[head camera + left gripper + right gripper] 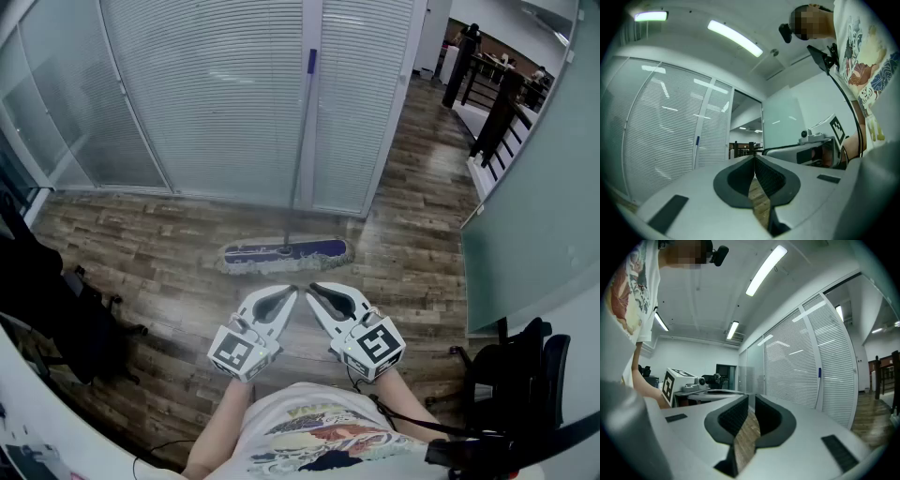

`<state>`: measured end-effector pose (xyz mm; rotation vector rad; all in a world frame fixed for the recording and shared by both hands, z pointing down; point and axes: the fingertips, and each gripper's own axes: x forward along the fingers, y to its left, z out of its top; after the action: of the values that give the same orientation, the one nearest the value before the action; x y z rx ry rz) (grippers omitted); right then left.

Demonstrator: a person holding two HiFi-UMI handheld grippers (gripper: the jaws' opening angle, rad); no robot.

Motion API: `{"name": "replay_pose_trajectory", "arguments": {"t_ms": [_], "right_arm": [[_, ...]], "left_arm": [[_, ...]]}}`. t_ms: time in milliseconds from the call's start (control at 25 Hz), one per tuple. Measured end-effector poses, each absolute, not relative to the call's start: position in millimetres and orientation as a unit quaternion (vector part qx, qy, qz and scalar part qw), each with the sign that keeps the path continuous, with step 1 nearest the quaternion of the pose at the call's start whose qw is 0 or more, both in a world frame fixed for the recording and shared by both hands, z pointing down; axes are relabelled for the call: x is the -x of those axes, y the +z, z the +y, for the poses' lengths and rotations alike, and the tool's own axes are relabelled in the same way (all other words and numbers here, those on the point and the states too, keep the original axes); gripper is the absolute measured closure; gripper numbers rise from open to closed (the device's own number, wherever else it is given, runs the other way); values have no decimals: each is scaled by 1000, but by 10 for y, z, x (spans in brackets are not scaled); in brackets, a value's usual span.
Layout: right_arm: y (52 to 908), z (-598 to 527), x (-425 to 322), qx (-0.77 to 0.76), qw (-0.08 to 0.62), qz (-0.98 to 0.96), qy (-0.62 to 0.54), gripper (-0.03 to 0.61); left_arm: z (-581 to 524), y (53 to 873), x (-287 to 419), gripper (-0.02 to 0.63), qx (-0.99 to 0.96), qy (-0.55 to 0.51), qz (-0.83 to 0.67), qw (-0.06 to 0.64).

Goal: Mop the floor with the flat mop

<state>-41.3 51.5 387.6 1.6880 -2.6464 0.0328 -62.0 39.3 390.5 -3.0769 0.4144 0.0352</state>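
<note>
The flat mop lies crosswise just ahead, handle upright, midway between the clenched, empty left gripper and right gripper — neither nearer.

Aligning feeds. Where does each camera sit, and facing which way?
Head view: on head, steeply down at blue flat mop; left tool, right tool, printed shirt show.
Left gripper view: on left tool, level toward white blinds; right tool, shirt show.
Right gripper view: on right tool, toward blinds; left tool shows.
All share the blinds.
</note>
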Motion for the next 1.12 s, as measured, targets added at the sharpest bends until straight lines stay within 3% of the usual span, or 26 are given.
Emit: {"name": "replay_pose_trajectory", "arguments": {"t_ms": [520, 1120], "right_arm": [[3926, 440, 522, -535, -23, -843, 42, 522], [4106, 258, 691, -535, 5, -843, 59, 522]], "left_arm": [[405, 3920, 743, 600, 991, 24, 128, 13], [297, 4154, 871, 600, 993, 27, 115, -9]]}}
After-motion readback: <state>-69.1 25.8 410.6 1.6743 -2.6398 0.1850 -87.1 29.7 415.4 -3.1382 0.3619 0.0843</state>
